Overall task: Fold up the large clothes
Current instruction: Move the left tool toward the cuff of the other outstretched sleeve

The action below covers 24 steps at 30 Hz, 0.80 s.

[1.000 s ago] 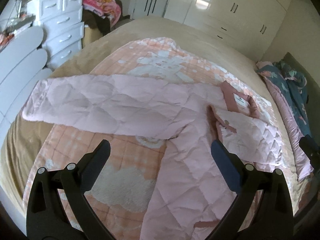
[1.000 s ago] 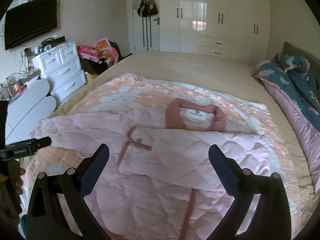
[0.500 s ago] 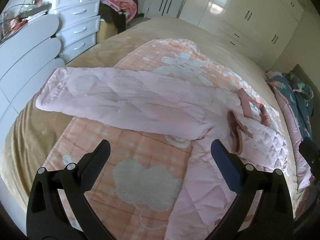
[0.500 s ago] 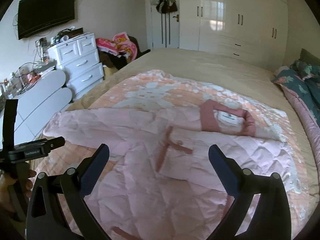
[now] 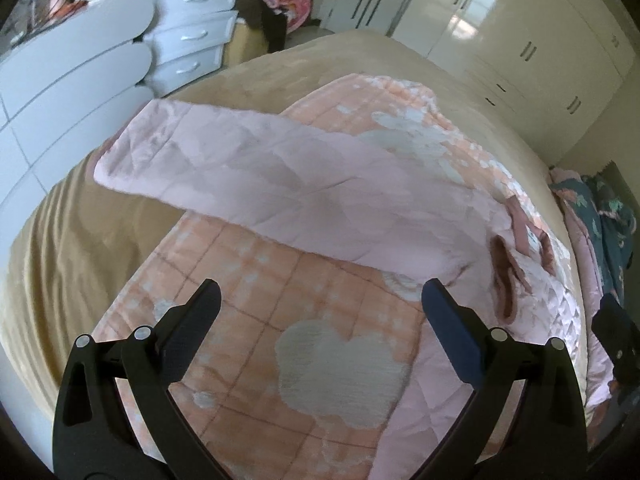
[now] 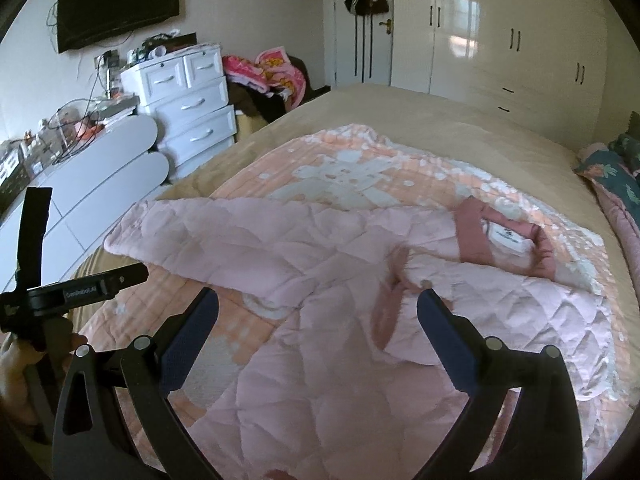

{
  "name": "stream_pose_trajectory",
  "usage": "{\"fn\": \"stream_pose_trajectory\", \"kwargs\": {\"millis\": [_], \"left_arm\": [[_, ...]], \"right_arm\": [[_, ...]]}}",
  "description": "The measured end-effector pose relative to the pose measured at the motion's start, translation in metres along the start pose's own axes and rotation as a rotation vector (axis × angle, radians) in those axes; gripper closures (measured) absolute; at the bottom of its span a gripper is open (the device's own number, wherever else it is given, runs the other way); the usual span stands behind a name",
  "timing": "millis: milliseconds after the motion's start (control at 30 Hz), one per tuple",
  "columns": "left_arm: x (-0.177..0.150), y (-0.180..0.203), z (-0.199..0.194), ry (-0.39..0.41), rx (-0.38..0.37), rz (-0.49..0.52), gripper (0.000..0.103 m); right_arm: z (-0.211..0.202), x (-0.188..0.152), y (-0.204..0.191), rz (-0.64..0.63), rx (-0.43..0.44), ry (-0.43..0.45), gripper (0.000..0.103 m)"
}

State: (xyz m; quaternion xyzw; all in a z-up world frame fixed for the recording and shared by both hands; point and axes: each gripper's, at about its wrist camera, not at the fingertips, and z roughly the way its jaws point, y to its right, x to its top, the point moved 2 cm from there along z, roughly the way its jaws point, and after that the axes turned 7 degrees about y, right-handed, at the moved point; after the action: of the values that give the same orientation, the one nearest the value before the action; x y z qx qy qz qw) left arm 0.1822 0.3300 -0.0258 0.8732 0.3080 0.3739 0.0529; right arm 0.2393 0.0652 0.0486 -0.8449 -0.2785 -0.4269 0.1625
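A large pale pink quilted garment (image 5: 304, 196) with a darker pink collar (image 6: 472, 236) lies spread on the bed. One long sleeve (image 6: 200, 236) stretches out to the left; the other side is folded over the body. My left gripper (image 5: 320, 300) is open and empty above the orange patterned blanket (image 5: 256, 280), short of the sleeve. My right gripper (image 6: 318, 308) is open and empty over the garment's body (image 6: 320, 376). The left gripper's handle (image 6: 72, 292) shows at the left of the right wrist view.
The bed has a tan cover (image 6: 440, 128). White drawers (image 6: 192, 108) and white rounded panels (image 6: 96, 176) stand to the left. A dark floral quilt (image 6: 616, 176) lies at the bed's right. White wardrobes (image 6: 512, 40) line the far wall.
Both grippers have swung left, toward the outstretched sleeve side. The left gripper now hovers over the blanket below the sleeve. Both stay open and empty.
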Motion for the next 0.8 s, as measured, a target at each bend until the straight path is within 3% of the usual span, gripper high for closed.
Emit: {"fn": "stream_pose_trajectory", "kwargs": {"millis": [600, 800], "left_arm": [[-0.004, -0.074, 0.032, -0.041, 0.015, -0.194, 0.009], [-0.004, -0.1, 0.047, -0.033, -0.004, -0.307, 0.009]], "right_arm": [[0.057, -0.02, -0.048, -0.062, 0.082, -0.087, 0.004], [0.07, -0.026, -0.057, -0.072, 0.1, -0.11, 0.004]]}}
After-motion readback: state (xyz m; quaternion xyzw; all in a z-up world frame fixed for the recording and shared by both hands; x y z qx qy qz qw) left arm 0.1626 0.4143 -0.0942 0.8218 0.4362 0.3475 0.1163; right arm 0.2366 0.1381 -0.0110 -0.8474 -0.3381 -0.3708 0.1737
